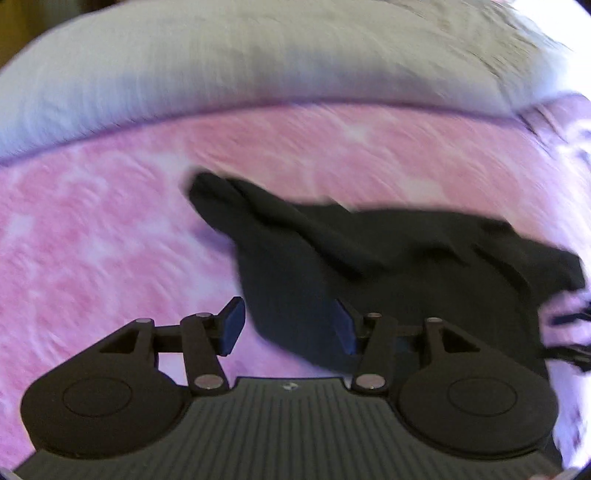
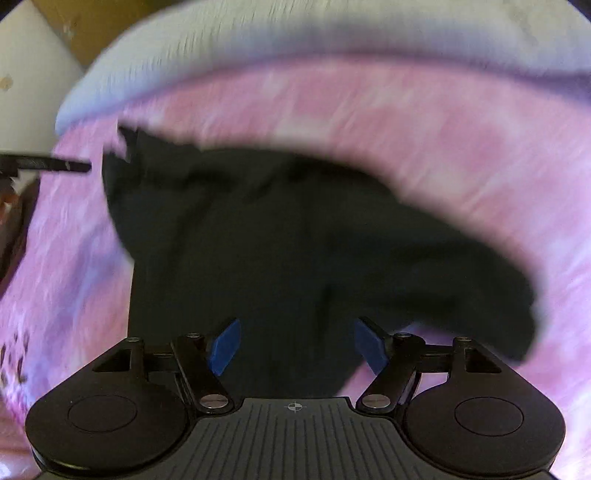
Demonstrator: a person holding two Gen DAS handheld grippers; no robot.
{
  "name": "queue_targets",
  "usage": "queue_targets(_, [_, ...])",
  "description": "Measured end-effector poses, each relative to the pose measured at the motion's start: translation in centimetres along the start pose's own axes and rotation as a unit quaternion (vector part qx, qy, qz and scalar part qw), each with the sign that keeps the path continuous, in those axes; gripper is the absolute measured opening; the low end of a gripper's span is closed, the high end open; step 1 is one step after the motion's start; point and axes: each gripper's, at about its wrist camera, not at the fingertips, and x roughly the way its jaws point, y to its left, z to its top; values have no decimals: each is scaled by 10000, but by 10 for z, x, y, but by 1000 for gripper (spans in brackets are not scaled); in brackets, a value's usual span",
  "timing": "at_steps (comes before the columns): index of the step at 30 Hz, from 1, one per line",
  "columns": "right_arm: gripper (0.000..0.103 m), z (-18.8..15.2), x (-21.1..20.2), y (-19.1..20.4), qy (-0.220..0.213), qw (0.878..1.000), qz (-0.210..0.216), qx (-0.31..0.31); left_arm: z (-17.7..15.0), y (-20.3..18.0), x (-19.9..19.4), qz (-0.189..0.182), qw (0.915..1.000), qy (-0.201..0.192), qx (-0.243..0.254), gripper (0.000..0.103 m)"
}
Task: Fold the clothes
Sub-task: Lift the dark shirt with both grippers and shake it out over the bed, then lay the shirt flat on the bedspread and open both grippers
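Note:
A black garment [image 1: 369, 266] lies crumpled on a pink patterned bedspread [image 1: 92, 240]. My left gripper [image 1: 290, 326] is open just above the garment's near left edge, with nothing between its blue pads. In the right wrist view the same garment [image 2: 277, 240] spreads wide across the pink bedspread [image 2: 461, 155]. My right gripper [image 2: 295, 345] is open above the garment's near edge and holds nothing. Both views are blurred by motion.
A white pillow or duvet [image 1: 240, 62] lies along the far side of the bed, also in the right wrist view [image 2: 332, 33]. The left gripper's dark tip [image 2: 48, 164] shows at the left edge. A brown wall or headboard [image 2: 85, 26] stands beyond.

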Motion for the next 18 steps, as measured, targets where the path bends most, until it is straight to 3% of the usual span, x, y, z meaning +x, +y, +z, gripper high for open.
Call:
queue_targets(1, [69,-5,12,7,93,9999,26,-59,-7,-3,-2,-99,9999,60,49,48])
queue_targets(2, [52,-7,20,13,149,9998,75,-80,-12,-3,-5,-158,9998,92,56,48])
queue_targets(3, [2,-6,25,21,163,9997,167,-106,-16,-1,-9,-186,9998,89,37,48])
queue_targets(7, [2,-1,17,84,95,9933,822,-807,-24,20,-35,-166,9997,-19,-159,49])
queue_targets(10, [2,-9,-4,156,93,9770,1607,-1397,-23,43,-53,-101,9994,-118,-304,50])
queue_targets(14, [2,-45,-4,254,475,9423,2553,-2110,-27,61,-71,-109,9987,-224,-455,58])
queue_targets(17, [4,-82,17,315,1092,9112,2954,-2657,-38,56,-72,-218,9990,-169,-343,58])
queue_targets(18, [12,-95,26,329,1339,9025,2978,-2808,-42,53,-72,-260,9992,-140,-288,59])
